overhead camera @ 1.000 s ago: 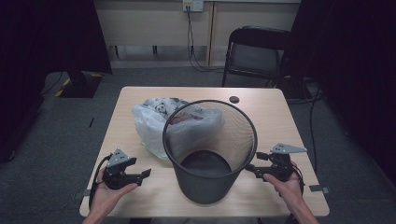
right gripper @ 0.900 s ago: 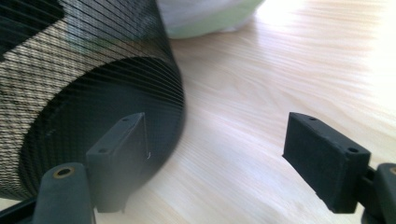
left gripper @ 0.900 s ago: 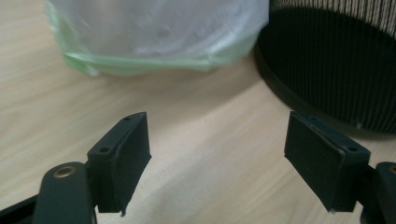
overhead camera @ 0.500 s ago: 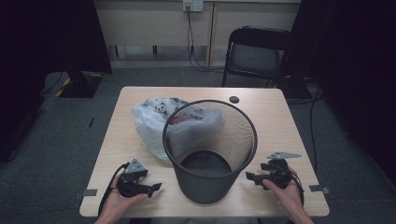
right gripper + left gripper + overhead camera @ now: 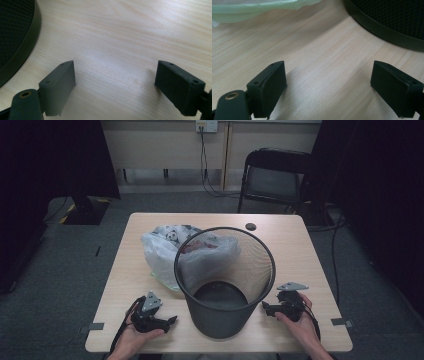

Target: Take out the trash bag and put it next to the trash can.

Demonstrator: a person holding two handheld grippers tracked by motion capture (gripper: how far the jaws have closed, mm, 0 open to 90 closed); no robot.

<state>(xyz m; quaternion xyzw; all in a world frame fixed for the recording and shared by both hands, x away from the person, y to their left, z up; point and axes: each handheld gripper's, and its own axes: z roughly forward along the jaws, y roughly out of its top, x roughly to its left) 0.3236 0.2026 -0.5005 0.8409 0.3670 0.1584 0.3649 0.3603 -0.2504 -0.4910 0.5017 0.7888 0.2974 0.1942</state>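
From the high view, the black mesh bin point(image 5: 225, 282) stands upright near the front edge of the wooden table point(image 5: 305, 250), with a crumpled plastic bag point(image 5: 172, 252) right behind it at about 11 o'clock, touching the rim. The left gripper point(image 5: 172, 320) sits at the bin's 8 o'clock and the right gripper point(image 5: 265, 307) at its 4 o'clock – both low by the tabletop, just beside the bin wall. In the left gripper view its jaws have just been opening and stand spread wide over bare wood, the bin's base point(image 5: 387, 30) at 1 o'clock, the bag's edge point(image 5: 262, 8) at 11. The right gripper view is similar – jaws spread, nothing between, bin base point(image 5: 17, 37) at 9 o'clock.
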